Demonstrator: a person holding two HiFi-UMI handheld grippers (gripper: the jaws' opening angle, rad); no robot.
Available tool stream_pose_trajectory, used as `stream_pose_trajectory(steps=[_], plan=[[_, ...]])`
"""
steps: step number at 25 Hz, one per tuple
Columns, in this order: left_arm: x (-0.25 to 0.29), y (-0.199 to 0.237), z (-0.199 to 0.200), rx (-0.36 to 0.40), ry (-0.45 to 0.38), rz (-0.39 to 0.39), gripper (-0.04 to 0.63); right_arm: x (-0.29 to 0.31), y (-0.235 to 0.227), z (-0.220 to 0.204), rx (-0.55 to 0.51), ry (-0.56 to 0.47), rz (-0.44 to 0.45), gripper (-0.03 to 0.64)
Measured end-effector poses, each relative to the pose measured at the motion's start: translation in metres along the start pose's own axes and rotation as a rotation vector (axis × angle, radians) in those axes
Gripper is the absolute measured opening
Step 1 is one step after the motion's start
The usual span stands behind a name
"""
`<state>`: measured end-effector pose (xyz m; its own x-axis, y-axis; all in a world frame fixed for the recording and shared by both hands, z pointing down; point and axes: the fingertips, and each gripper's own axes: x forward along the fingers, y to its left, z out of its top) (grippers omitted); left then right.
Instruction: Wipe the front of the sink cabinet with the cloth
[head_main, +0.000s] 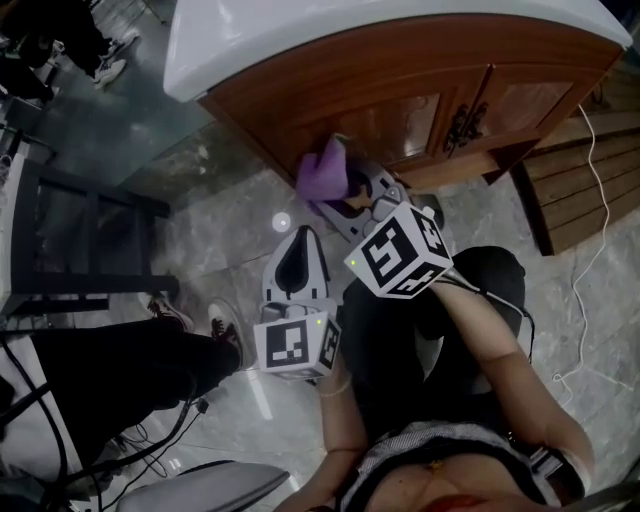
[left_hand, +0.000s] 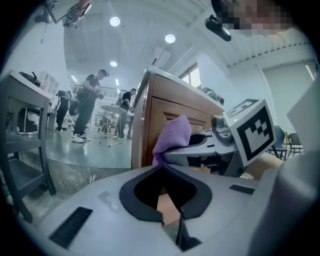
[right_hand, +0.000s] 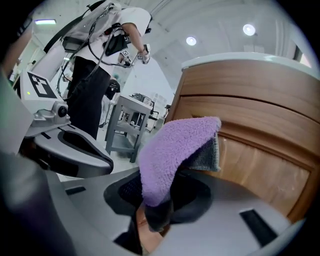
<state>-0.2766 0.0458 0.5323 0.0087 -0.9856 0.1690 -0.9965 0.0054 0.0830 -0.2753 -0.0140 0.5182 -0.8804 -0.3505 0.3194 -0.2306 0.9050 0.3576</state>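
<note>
In the head view, the brown wooden sink cabinet with a white counter top stands at the upper part, on a grey marble floor. The folded purple terry cloth is low in front of the left cabinet door. It is clamped at the tip of the right hand-held gripper, which points up and left toward the wood. The left hand-held gripper is beside it, further back from the cabinet and lower in this view, so the right one is clearly the nearer to the cabinet front.

In the left gripper view, the two black jaws of the left hand-held gripper meet at their tips and nothing is between them. Ahead and to the right, the cloth stands up from the right gripper's jaws, just before the corner of the cabinet.

In the right gripper view, the jaws are closed on the lower end of the cloth. Its purple side faces the camera and a grey side shows behind. The long axis of the cloth runs upward from the jaws and leans right, toward the curved wooden panel, which lies directly ahead and to the right. I cannot tell whether the cloth already touches the wood or stays just apart from it. In my judgement, the next move needs only a short push forward of the right gripper and then a stroke along the panel.
</note>
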Motion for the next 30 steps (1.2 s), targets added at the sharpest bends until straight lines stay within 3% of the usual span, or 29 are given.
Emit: stream_pose_trajectory(steps=[14,30], plan=[[-0.001,0.013,0.000,0.007,0.003,0.034,0.000,0.022,0.007,-0.001,-0.068,0.034,-0.008,0.163],[0.006,0.004,-0.008,-0.003,0.018,-0.002,0.000,0.017,0.002,-0.004,-0.078,0.041,-0.026,0.163]])
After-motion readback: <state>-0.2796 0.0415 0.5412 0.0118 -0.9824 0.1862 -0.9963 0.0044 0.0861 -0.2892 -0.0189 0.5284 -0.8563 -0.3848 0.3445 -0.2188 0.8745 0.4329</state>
